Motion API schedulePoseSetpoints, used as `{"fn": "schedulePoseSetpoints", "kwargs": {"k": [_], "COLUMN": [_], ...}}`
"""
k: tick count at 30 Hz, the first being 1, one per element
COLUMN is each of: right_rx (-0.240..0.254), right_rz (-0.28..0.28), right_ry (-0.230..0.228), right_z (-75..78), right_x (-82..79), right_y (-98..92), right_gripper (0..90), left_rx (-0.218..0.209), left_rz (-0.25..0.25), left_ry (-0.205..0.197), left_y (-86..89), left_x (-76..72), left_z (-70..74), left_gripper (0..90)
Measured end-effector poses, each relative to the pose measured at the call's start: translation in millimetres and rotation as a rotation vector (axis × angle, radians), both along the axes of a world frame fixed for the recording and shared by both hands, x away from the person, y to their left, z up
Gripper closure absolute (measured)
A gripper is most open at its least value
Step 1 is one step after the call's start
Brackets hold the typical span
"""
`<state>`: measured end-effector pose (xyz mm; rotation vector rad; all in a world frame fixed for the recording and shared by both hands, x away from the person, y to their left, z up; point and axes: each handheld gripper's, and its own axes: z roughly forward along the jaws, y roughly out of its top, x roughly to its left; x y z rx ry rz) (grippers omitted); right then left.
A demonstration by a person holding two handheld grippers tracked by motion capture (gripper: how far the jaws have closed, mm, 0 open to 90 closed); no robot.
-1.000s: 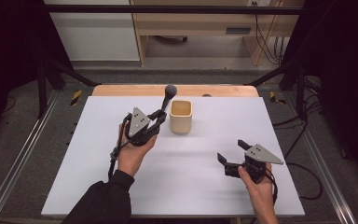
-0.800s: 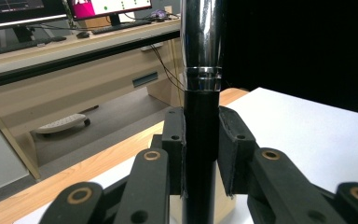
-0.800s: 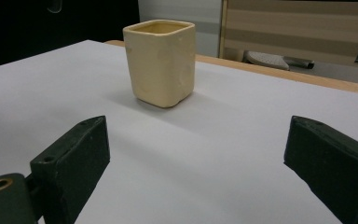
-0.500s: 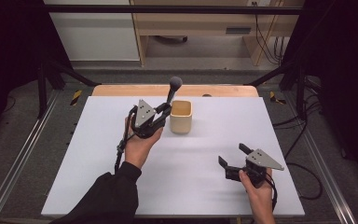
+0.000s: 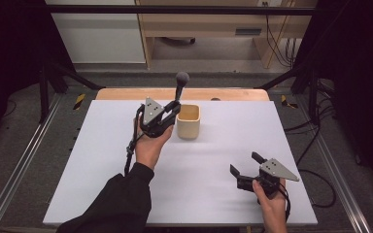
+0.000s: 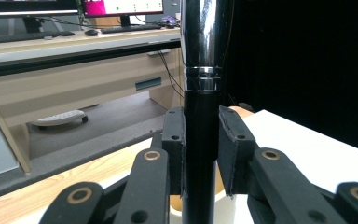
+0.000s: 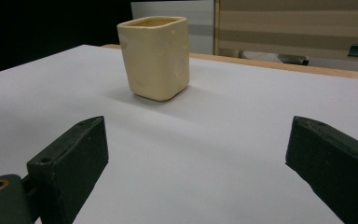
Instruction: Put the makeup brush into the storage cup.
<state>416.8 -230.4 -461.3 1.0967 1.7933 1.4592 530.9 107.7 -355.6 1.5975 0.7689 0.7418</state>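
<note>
Nearest the person, the right tool (image 5: 243, 166) rests low on the white worktop (image 5: 97, 174), held in the right hand (image 5: 271, 204). Its jaws stand wide apart with nothing between them. In the right gripper view they point across the bare top at the cup (image 7: 154, 56), which stands well apart from them.

Farther out, the left hand (image 5: 149, 145) holds the left tool (image 5: 174, 110) up off the worktop. This tool is clamped on a stick (image 5: 179, 92), and the left gripper view shows both pads (image 6: 174, 140) pressing the black part of the stick (image 6: 200, 140) from each side. The stick stands almost upright (its shiny metal part rises above the pads), and its round dark head (image 5: 182, 77) is on top.

The yellow cup (image 5: 188, 121) sits on the worktop just beside the left tool, open side up. It looks empty, though its inside is hard to see.

The step in hand seems to be carrying the stick to the cup. Next, the left hand would need to bring the stick's lower end over the cup's mouth, keep it straight, lower it in, and only then let go. A bump on the rim could tip the cup.
</note>
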Motion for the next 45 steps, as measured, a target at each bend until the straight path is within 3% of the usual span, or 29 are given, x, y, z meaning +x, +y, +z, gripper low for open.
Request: {"fn": "schedulePoseSetpoints", "kwargs": {"k": [6,10,23,32,40,45], "right_rx": [0.000,-0.003,0.001,0.000,0.013,-0.002], "right_rz": [0.002,0.002,-0.004,-0.009,-0.011,-0.010], "right_ry": [-0.008,-0.009,-0.015,-0.021,-0.053,-0.078], "right_z": [0.7,1.4,1.6,1.7,2.7,1.8], "right_x": [-1.1,-1.9,-2.2,-2.2,-3.4,-3.4], "right_y": [0.2,0.1,-1.8,-1.3,-4.3,-4.0], "right_gripper": [5.9,5.7,5.5,5.3,5.2,5.1], "left_rx": [0.002,-0.030,-0.078,-0.083,-0.076,-0.081], "left_rz": [0.018,0.031,0.071,0.065,0.046,0.040], "left_ry": [-0.013,0.002,0.002,-0.004,-0.003,-0.001], "left_y": [2.2,2.0,2.8,-0.9,-11.5,-16.0], "left_x": [3.3,7.0,10.0,10.3,11.1,12.9], "left_z": [-1.8,-5.0,-3.7,-1.9,-4.5,-6.6], "left_gripper": [74.3,74.3,74.3,74.3,74.3,74.3]}}
